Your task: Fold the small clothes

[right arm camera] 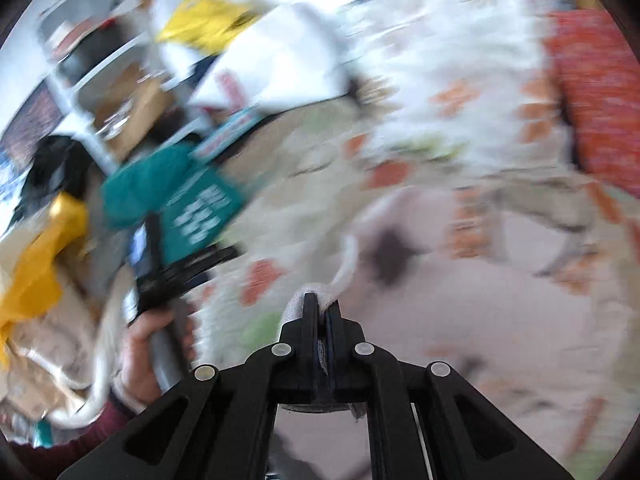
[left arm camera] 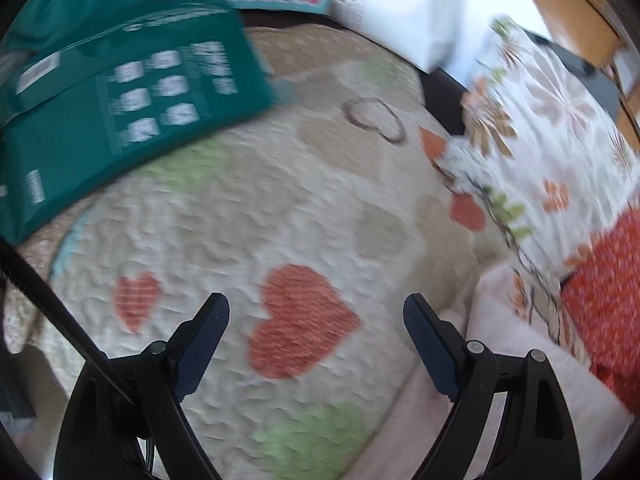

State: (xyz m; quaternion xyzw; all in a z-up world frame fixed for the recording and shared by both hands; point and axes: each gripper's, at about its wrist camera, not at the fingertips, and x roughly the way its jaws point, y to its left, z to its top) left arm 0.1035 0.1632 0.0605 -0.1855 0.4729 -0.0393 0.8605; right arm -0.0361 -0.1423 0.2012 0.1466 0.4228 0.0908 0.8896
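The right gripper (right arm camera: 320, 304) has its jaws clamped on a bunched white ribbed edge of the pale pink small garment (right arm camera: 460, 300), which spreads away ahead and to the right of the jaws across the cream quilted bedspread with orange and green hearts (left arm camera: 248, 216). The right-wrist view is heavily blurred, so the garment's outline and long axis cannot be read with certainty.

The left gripper (left arm camera: 316, 320) hangs over the bedspread with its jaws wide apart and nothing between them. From it, the pink garment (left arm camera: 504, 320) lies just to the right, beside the right-hand fingertip, near a white floral-print fabric (left arm camera: 532, 128).

The right-wrist view also shows the person's left hand (right arm camera: 148, 344) around the left gripper's handle. A teal plastic package (left arm camera: 120, 96) lies well apart at the upper left.

Since the right hand already holds one edge, the left is likely the one to take an opposite edge, which means moving rightward.
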